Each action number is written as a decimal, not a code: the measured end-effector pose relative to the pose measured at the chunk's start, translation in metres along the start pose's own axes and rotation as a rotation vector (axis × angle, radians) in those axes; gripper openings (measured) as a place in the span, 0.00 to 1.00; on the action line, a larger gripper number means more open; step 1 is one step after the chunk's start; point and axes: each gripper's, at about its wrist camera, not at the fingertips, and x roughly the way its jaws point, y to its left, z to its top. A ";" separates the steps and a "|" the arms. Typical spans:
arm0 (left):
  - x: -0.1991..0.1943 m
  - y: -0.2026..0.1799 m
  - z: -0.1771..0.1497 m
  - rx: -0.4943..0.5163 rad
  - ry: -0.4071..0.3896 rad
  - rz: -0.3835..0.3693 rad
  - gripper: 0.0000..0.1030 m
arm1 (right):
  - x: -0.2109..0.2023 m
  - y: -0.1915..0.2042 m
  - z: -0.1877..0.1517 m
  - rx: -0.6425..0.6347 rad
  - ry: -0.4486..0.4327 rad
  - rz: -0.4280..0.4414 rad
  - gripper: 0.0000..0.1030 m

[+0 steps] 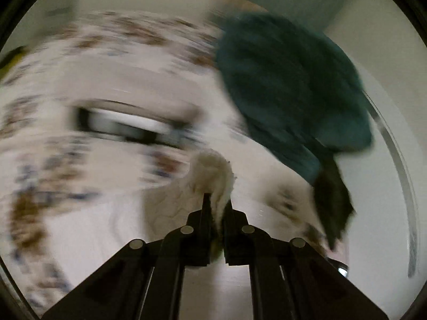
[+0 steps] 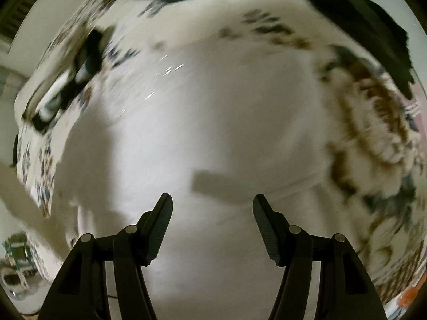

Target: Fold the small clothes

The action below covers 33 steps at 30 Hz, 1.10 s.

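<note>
Both wrist views heavily motion-blurred. Largest item: a white cloth with brown and blue printed border (image 2: 213,112) covers the surface ahead of and beneath both claws; whether a bench lies under it cannot be told. Teal garment (image 1: 288,85) lies ahead and to the right of the left claw, a darker flap (image 1: 333,205) trailing from its near end; in the right wrist view the same teal fabric sits at the far top edge, well ahead of the right claw. Black-and-white oblong object (image 1: 128,125), ahead-left of the left claw, too blurred to identify. Left claw (image 1: 217,202): fingers nearly together, pinching a small cream fuzzy cloth piece (image 1: 213,170) that bunches up just past the tips. Right claw (image 2: 212,200): fingers spread wide, nothing between them, plain white cloth beyond.
</note>
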 end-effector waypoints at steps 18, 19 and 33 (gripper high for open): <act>0.040 0.051 -0.039 -0.013 0.148 0.272 0.74 | -0.050 -0.150 0.050 0.249 -0.032 0.191 0.63; 0.034 0.079 -0.041 -0.038 0.152 0.327 0.74 | -0.046 -0.141 0.058 0.242 -0.033 0.201 0.63; 0.063 0.194 -0.055 -0.175 0.205 0.444 0.74 | -0.006 -0.057 0.085 0.052 -0.054 -0.035 0.07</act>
